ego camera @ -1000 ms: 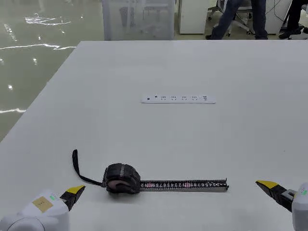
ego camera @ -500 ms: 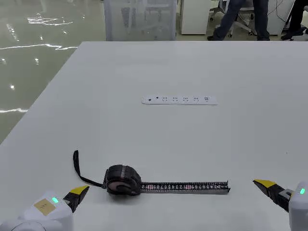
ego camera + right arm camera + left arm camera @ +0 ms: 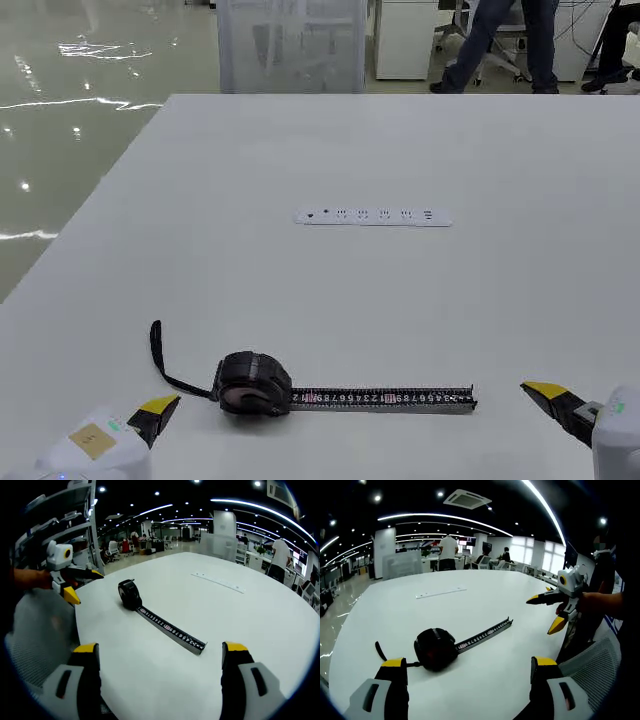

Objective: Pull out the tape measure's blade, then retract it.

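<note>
Both my jaws are gaping wide, empty; I'm judging the blade (image 3: 385,398) thin and springy, best pinched at its tip.

Your left gripper (image 3: 469,662) & right gripper (image 3: 160,647): white bodies, yellow-tipped dark fingers (image 3: 395,685). Betw. your fingers: black tape measure (image 3: 253,383), black strap (image 3: 157,350), black blade (image 3: 385,398) w/ white & red marks, white table (image 3: 400,300).
</note>
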